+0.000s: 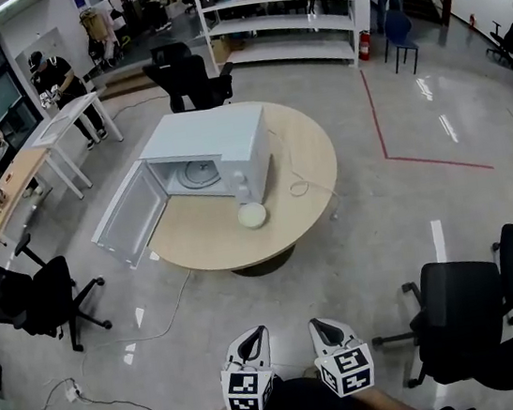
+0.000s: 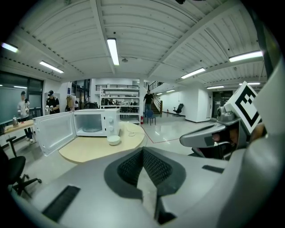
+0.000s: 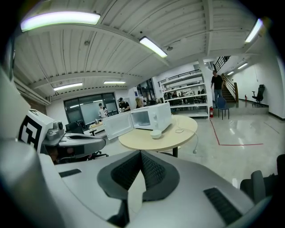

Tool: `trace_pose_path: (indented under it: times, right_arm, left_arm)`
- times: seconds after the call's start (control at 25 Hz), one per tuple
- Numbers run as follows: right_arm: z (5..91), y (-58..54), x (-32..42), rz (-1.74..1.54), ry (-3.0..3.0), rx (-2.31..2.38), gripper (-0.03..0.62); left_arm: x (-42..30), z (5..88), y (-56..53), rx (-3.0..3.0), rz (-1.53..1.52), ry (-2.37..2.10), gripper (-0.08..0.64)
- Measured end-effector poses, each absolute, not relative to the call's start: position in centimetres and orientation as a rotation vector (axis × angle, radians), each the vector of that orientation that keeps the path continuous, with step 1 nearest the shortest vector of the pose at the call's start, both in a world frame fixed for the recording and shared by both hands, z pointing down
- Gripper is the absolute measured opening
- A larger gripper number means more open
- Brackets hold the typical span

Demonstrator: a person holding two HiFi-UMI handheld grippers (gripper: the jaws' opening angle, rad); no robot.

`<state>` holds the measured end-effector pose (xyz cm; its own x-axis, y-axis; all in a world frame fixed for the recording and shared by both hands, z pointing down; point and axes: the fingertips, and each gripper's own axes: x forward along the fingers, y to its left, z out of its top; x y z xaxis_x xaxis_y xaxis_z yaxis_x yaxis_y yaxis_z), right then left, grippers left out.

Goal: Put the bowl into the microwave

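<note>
A white bowl (image 1: 251, 215) sits on the round wooden table (image 1: 307, 159), just in front of the white microwave (image 1: 206, 149). The microwave's door (image 1: 131, 216) hangs wide open to the left, and its cavity shows a glass turntable. Both grippers are far from the table, low at the near edge of the head view: the left gripper (image 1: 252, 338) and the right gripper (image 1: 324, 327) are side by side, each shut on nothing. The left gripper view shows the bowl (image 2: 114, 140) ahead, beyond its jaws. The right gripper view shows the bowl (image 3: 156, 133) and microwave (image 3: 149, 117).
A black office chair (image 1: 461, 313) stands near right, another (image 1: 28, 298) at the left, one more (image 1: 191, 78) behind the table. A cable (image 1: 303, 183) lies on the table's right side. Desks, shelving (image 1: 277, 12) and several people are at the back.
</note>
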<state>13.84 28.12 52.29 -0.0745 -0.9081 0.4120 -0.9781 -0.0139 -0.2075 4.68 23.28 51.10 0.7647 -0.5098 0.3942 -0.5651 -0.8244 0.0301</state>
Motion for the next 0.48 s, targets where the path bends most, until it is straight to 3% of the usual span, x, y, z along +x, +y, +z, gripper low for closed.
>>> trace_pose_path:
  times: [0.48]
  right_arm:
    - [53.9,25.0,15.1,0.717,-2.062,2.000,0.015]
  left_arm:
    - [5.4,52.6,20.1,2.761,0.563,-0.887,0.046]
